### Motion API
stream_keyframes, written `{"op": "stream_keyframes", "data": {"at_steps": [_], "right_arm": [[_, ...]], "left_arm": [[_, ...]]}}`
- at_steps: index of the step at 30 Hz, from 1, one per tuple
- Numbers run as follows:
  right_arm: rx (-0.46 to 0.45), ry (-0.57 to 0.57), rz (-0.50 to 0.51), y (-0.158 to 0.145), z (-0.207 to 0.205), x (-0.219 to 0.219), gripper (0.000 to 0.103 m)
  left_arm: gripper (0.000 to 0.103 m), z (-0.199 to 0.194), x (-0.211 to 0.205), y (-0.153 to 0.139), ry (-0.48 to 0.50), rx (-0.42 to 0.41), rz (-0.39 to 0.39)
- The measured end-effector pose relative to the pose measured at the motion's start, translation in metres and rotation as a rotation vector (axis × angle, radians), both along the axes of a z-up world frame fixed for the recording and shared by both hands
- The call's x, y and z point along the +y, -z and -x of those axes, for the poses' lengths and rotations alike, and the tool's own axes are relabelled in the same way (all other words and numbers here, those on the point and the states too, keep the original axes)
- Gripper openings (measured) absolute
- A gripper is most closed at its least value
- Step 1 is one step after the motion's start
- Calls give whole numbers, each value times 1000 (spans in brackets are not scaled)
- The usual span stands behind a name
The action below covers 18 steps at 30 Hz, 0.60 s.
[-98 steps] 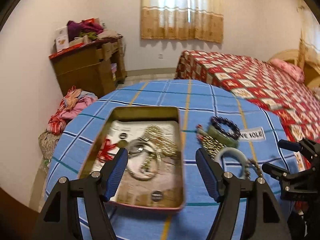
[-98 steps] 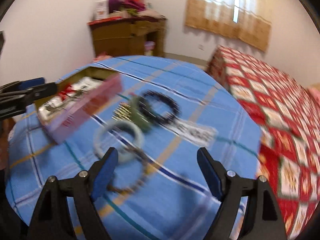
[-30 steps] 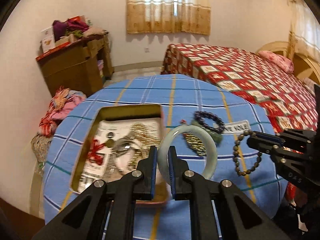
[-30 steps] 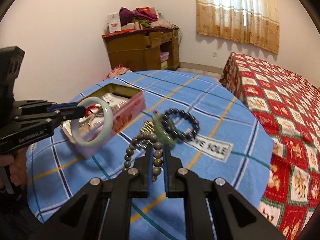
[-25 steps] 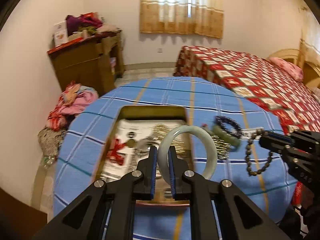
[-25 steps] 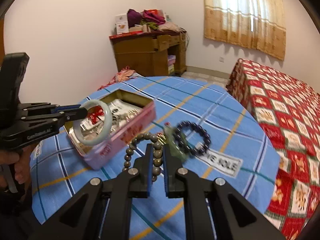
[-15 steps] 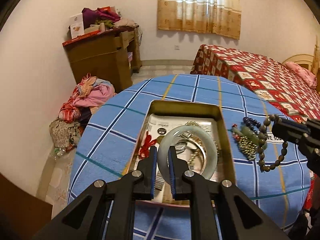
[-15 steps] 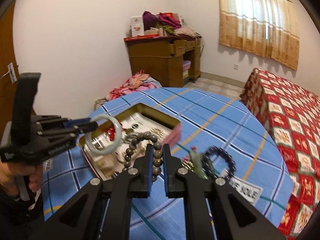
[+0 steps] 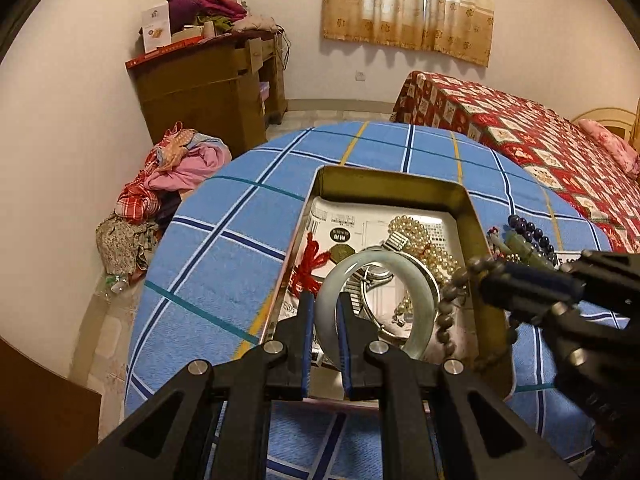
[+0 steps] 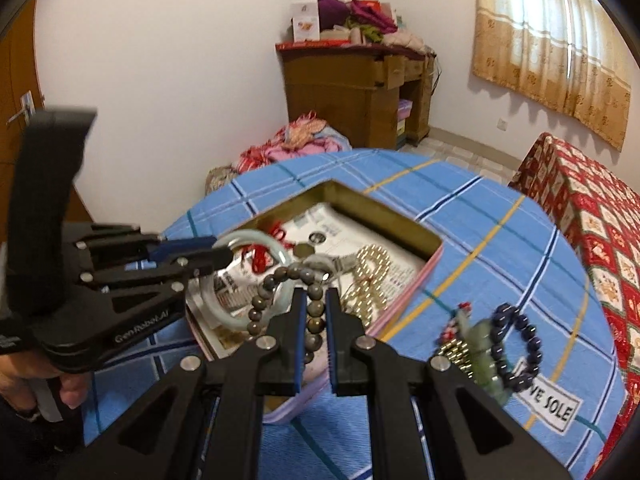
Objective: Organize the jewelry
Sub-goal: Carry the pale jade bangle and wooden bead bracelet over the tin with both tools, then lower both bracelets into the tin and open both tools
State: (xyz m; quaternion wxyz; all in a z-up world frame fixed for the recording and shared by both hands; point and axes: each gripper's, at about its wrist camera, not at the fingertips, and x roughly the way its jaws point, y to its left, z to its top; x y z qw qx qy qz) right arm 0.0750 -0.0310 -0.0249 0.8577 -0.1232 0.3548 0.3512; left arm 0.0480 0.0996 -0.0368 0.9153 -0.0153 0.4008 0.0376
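An open tin box (image 9: pixel 478 216) (image 10: pixel 404 226) sits on the blue checked round table (image 9: pixel 224 264) (image 10: pixel 492 216), holding a pearl string (image 9: pixel 416 236), a red tassel (image 9: pixel 310 264) and metal bangles. My left gripper (image 9: pixel 323 308) (image 10: pixel 222 255) is shut on a pale jade bangle (image 9: pixel 420 280) (image 10: pixel 244 322), held over the box. My right gripper (image 10: pixel 316 304) (image 9: pixel 486 276) is shut on a brown bead bracelet (image 10: pixel 276 280) (image 9: pixel 448 308), also over the box, close to the bangle.
On the cloth right of the box lie a dark bead bracelet (image 10: pixel 516 344) (image 9: pixel 534 234), a green piece (image 10: pixel 478 338) and a gold bead cluster (image 10: pixel 452 350). A wooden dresser (image 9: pixel 212 84), a clothes pile (image 9: pixel 172 168) and a red bed (image 9: pixel 532 132) surround the table.
Both grippers closed on their pieces, lifted them from the cloth and carried them left. Both pieces now hang over the open box, lower and closer together than half a second ago.
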Motion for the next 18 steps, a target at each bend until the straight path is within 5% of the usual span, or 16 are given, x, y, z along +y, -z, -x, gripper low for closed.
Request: {"op": "stream_keyframes", "data": {"at_steps": [18], "right_arm": [[-14,1,63,14,9,7,11]], "left_arm": [[11,0,-3,10,14,22,12]]}}
